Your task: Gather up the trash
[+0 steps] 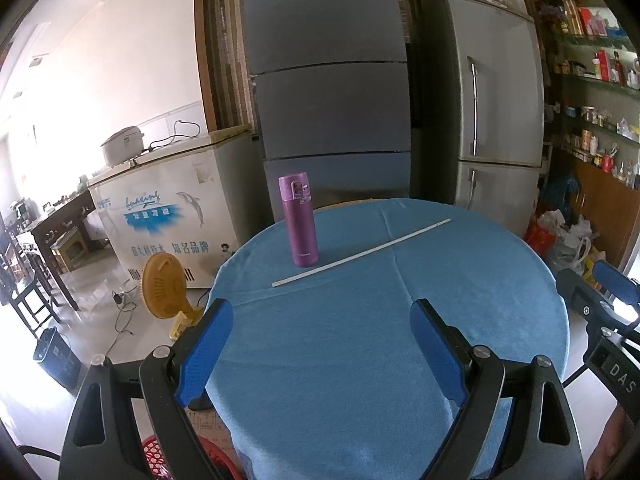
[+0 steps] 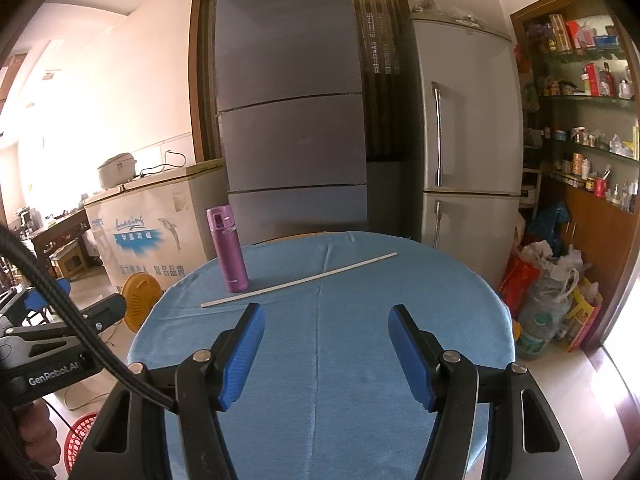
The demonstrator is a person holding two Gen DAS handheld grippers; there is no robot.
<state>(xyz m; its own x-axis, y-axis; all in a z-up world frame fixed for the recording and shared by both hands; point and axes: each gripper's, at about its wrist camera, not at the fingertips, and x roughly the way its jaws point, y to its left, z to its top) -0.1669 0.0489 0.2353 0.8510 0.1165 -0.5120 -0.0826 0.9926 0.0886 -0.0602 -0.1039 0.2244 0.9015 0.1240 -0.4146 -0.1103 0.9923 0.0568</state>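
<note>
left claw (image 1: 320, 320) released | right claw (image 2: 326, 330) released (nothing between) | white stick (image 1: 360, 254) beside purple bottle (image 1: 302, 222)

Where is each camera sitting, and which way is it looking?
Left wrist: sits on the left hand-held gripper, looking forward and slightly down over the blue table; its open blue fingers show, with the right hand-held gripper at the right edge.
Right wrist: sits on the right hand-held gripper, facing the same way; the left hand-held gripper shows at left.
Both see the bottle, white stick and fridges.
</note>
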